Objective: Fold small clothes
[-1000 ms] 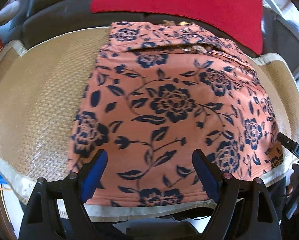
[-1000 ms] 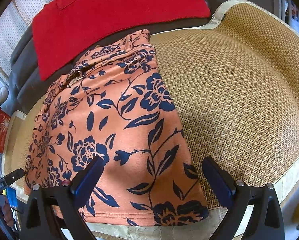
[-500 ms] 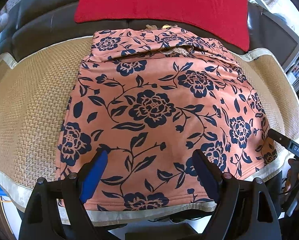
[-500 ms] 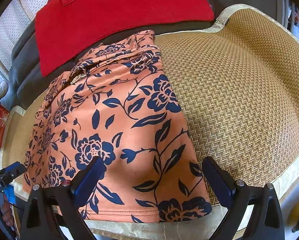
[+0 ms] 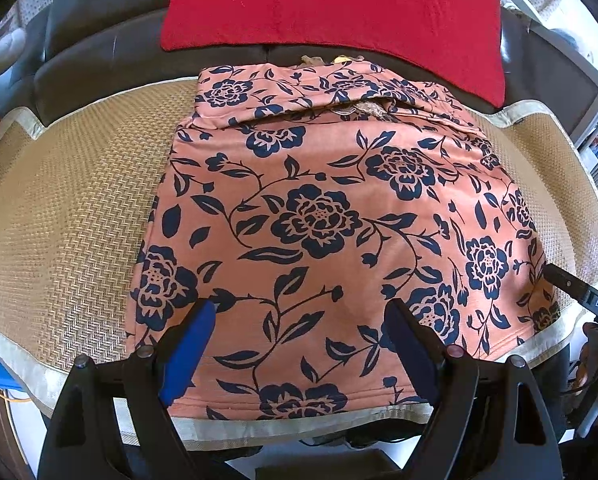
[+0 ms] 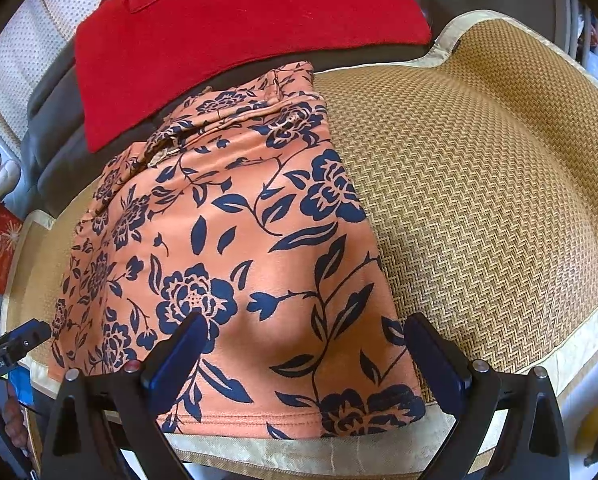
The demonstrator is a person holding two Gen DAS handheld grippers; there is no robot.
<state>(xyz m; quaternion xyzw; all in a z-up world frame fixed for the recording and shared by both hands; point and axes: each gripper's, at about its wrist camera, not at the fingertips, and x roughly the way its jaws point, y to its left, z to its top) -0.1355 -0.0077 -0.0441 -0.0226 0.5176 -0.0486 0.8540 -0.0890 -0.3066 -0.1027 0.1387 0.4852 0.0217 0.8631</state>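
Lying flat on the woven mat (image 5: 71, 216) is the orange floral garment (image 5: 319, 216), printed with dark navy roses and leaves. Its hem runs along the mat's pale cloth border at the near edge, and its far end, where a band of the fabric is folded over, reaches the mat's far edge. At that fold a bit of tan lining or trim peeks out; what it is cannot be made out from these views.

The left gripper (image 5: 299, 344) hovers over the near part of the garment with its blue-padded jaws spread wide, nothing between them. From the right wrist view the right gripper (image 6: 305, 360) is likewise released, jaws wide apart above the garment's near right corner (image 6: 379, 408), holding nothing. Each gripper shows at the edge of the other's view: the right one at the garment's right edge, the left one off its left edge.

Beyond the mat, a red cloth (image 5: 335, 8) lies draped over the dark grey sofa back (image 5: 99, 40), just behind the garment's far end. The mat's bare weave stretches broadly to the garment's right in the right wrist view (image 6: 479, 184).
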